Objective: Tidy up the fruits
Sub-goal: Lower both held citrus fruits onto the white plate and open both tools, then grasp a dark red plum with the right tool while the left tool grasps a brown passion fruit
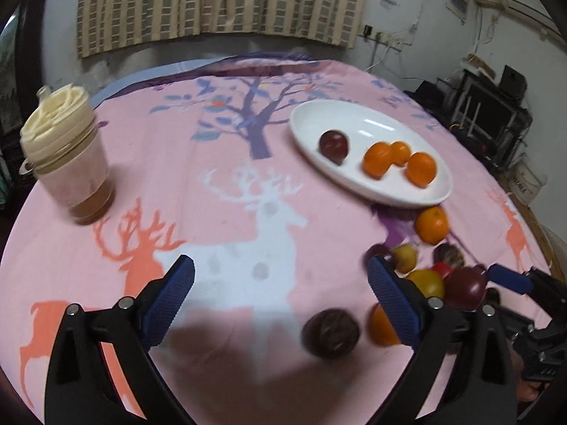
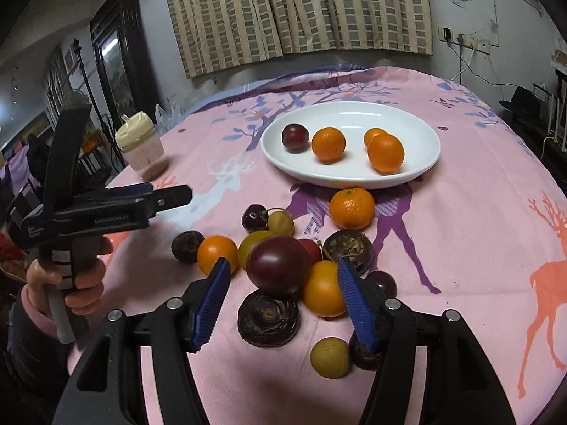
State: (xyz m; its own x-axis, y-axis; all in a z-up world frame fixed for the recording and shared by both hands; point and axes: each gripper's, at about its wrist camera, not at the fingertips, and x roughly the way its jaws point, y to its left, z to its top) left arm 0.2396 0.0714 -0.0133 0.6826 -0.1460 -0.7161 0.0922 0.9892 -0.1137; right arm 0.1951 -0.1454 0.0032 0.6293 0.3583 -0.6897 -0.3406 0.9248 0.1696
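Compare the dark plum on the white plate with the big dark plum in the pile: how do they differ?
The plum on the plate already lies in the white plate, beside oranges; the plum in the pile sits on the tablecloth among the fruit. The pile plum lies between the right gripper jaws, ungripped. Both are round, dark red.

cloth (image 2: pixel 460 248) pink w/ deer print | plate (image 2: pixel 418 131) white | oranges (image 2: pixel 328 144) orange | plum (image 2: pixel 295 137) dark red | curtain (image 2: pixel 294 10) tan checks

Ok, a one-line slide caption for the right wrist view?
Open right gripper over loose fruit pile, dark plum between its fingers; white plate holds one plum, three oranges.
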